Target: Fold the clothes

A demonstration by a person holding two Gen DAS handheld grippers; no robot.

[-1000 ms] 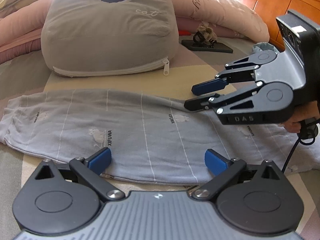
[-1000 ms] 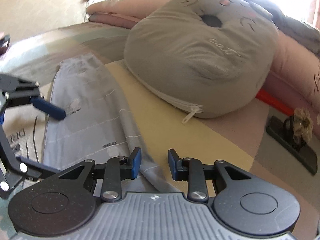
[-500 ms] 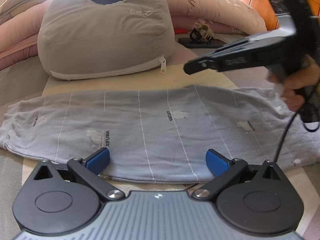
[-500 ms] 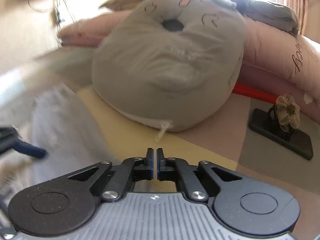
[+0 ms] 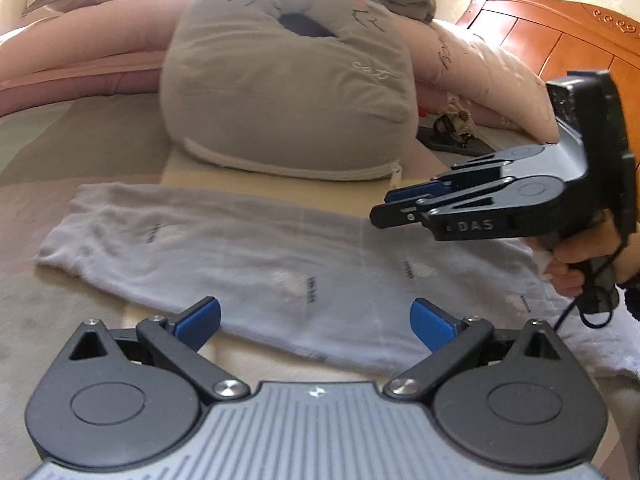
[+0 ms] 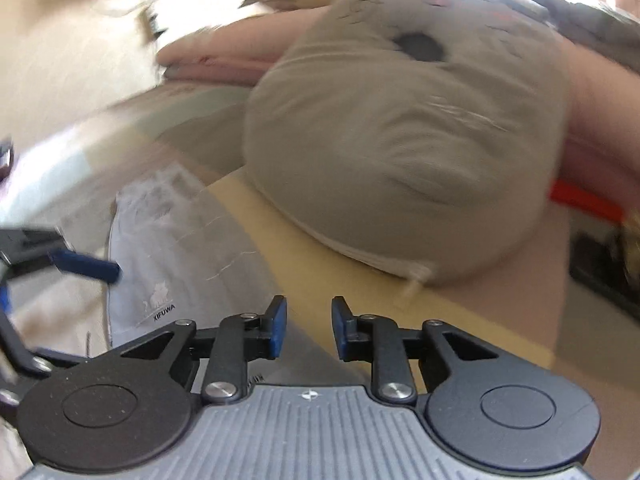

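Note:
A pale grey garment point(image 5: 256, 256) with thin white stripes and small prints lies flat across the bed, folded into a long band. My left gripper point(image 5: 316, 322) stands wide open just above its near edge, nothing between the pads. In the left wrist view my right gripper point(image 5: 384, 206) hovers over the garment's right part, held by a hand point(image 5: 568, 264). In its own blurred view the right gripper point(image 6: 308, 326) has its jaws opening, a gap between the blue pads and no cloth in them; the garment point(image 6: 168, 256) lies to its left.
A big grey cat-face cushion point(image 5: 288, 92) sits just behind the garment, with pink bedding point(image 5: 80, 64) behind it. A dark phone with a flower ornament point(image 5: 452, 136) lies at the right. A wooden headboard point(image 5: 560, 36) stands at the far right.
The right gripper let go of the garment's top edge, shut empty while lifted, and now stands part open over the cloth. The garment lies flatter. Both views have shifted and tilted.

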